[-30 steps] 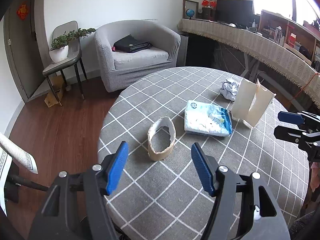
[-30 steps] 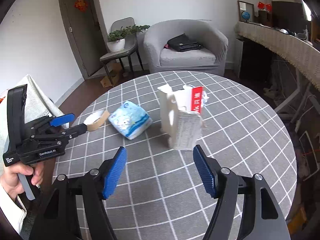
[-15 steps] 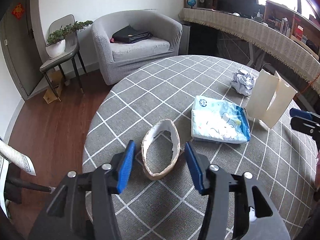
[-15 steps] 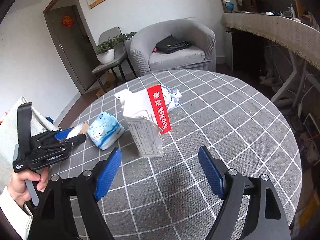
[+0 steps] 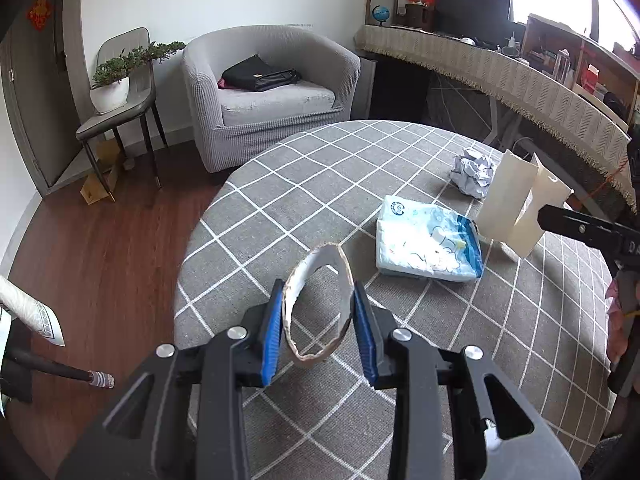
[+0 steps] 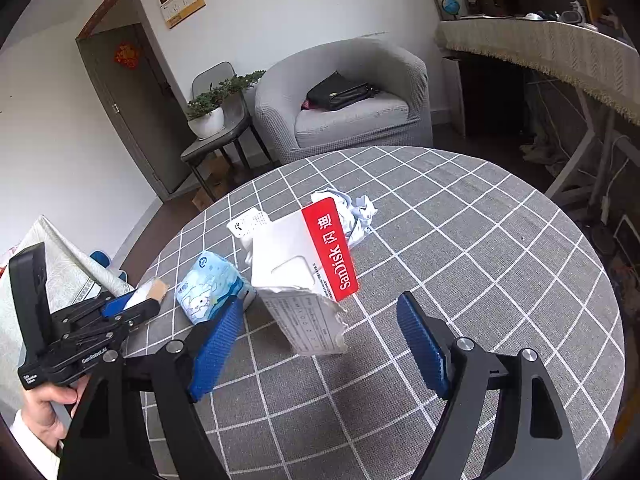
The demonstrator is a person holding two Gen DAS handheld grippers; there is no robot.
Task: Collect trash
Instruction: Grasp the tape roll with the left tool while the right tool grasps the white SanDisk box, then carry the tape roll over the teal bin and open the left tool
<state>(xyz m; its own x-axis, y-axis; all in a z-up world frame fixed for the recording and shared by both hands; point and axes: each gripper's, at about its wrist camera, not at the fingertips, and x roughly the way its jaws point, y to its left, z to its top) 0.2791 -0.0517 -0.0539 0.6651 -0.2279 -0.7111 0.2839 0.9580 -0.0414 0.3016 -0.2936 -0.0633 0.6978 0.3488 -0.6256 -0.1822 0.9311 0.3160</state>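
A torn cardboard tape ring stands on the grey checked table, squeezed into an oval. My left gripper is closing on it, both blue pads pressing its sides; the right wrist view shows this gripper with the ring at the table's left edge. My right gripper is closing slightly, its pads wide apart and touching nothing. A torn white SanDisk package stands just ahead of its gap. Beside it lie a blue tissue pack and crumpled paper.
The tissue pack, the package and the crumpled paper sit right of the ring. A grey armchair, a chair with a potted plant and a long fringed desk stand beyond. A patterned white bag hangs left.
My left gripper moved up to the cardboard ring and its jaws came together on it. The right gripper drew closer to the white package and rolled, tilting the view.
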